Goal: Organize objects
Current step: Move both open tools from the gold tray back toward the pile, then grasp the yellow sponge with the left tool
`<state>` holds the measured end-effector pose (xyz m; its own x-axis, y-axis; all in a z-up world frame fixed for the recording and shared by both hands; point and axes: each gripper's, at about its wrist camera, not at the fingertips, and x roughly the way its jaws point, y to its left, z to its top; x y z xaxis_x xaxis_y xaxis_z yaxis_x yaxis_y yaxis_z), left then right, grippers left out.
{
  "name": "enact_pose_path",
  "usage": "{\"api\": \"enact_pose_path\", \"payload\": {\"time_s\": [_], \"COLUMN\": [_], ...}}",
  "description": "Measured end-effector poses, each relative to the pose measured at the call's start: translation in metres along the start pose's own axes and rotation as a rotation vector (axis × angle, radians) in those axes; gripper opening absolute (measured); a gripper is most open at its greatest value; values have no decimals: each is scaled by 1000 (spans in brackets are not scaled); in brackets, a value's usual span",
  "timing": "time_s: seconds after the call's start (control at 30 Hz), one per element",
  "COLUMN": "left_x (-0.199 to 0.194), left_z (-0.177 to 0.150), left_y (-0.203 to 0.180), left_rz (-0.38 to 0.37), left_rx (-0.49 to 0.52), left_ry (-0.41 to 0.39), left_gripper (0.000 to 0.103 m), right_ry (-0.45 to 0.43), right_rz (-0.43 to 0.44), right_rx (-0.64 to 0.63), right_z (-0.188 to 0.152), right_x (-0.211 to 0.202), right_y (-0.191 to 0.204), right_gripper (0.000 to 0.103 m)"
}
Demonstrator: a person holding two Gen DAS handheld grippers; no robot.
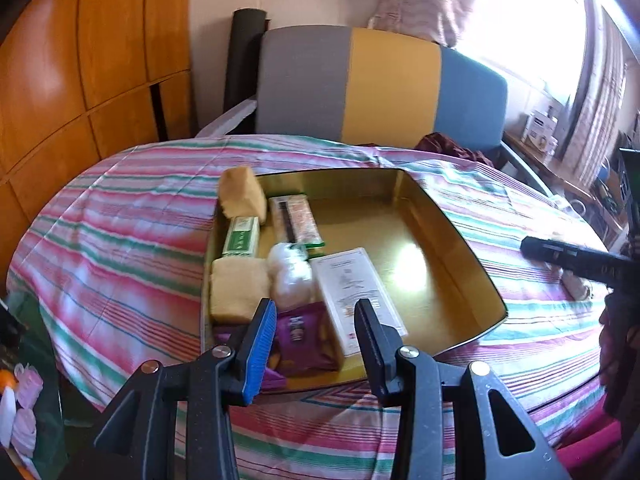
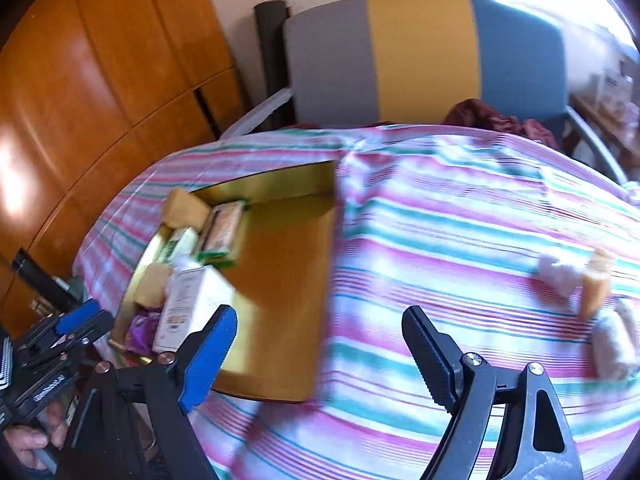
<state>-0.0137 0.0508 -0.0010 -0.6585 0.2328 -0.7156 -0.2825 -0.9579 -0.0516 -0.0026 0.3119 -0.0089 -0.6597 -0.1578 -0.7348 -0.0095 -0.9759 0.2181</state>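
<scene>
Grippers, left (image 1: 316, 320) and right (image 2: 318, 336), tilt down, empty-jawed.

Printing shows on the white box (image 1: 356, 298), the green packet (image 1: 240, 237) and the purple packet (image 1: 298, 338) in the gold tin (image 1: 460, 240), all too small or blurred to read.

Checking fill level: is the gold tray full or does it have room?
Partly full. Gold tray holds items packed along its left side, including the white box; its right half is bare.

Boxes (image 1: 362, 298) in tray (image 1: 448, 216) on table (image 1: 120, 216)
</scene>
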Motion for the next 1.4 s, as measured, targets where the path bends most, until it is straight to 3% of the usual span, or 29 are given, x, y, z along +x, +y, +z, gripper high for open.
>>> {"api": "enact_pose_path", "payload": {"time_s": [0.33,0.5,0.63,0.73,0.87,1.07,1.4], "left_x": [1,5,11,21,36,63,90], "left_z": [13,19,22,22,24,25,41], "left_y": [-57,-96,-133,-162,-199,-246,-312], "left_rz": [-87,-139,-195,-238,-301,-373,-455], "left_rx": [129,203,267,313,336,340,424], "left_ry": [-7,3,15,37,89,180,189], "left_gripper": [41,41,41,41,41,41,41], "right_ry": [-70,-147,-215,-275,-309,-294,-317], "right_rz": [-224,-381,-499,-493,-477,-431,-367], "right_rx": [91,243,484,650,758,813,926], "right_z": [13,2,-24,-34,-44,-46,-60], "right_x": [-51,-78,-96,-117,-131,-129,-132], "right_y": [-109,-186,-250,-281,-299,-305,-314], "right_gripper": [87,87,88,87,87,87,89]}}
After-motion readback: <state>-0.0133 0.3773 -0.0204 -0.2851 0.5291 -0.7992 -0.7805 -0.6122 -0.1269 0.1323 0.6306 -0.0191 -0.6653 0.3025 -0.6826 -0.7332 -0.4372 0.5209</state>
